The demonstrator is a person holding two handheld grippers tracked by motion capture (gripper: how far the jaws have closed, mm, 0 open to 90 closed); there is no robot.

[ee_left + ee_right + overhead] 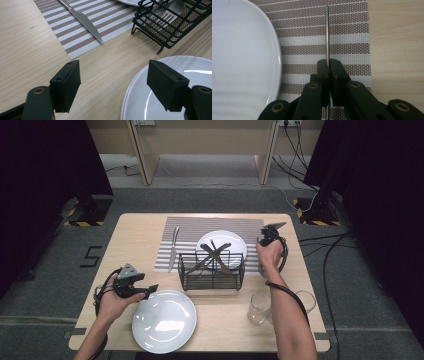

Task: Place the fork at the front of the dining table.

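Note:
My right gripper (329, 62) is shut on a thin metal cutlery piece (327, 32), seen edge-on over the striped placemat (352, 50); which utensil it is I cannot tell. It sits just right of the white plate (242, 57). From above, the right gripper (266, 239) is at the mat's right edge, beside that plate (235, 242). My left gripper (113, 72) stands open over bare wood, its right jaw above the rim of the front plate (150, 105). From above, the left gripper (149, 291) is at the front left.
A knife (173, 249) lies on the mat's left side. A black wire basket (211, 275) holding forks stands mid-table, in front of the rear plate. The front plate (164, 321) lies near the table's front edge. Two glasses (259, 307) (306, 301) stand at the front right.

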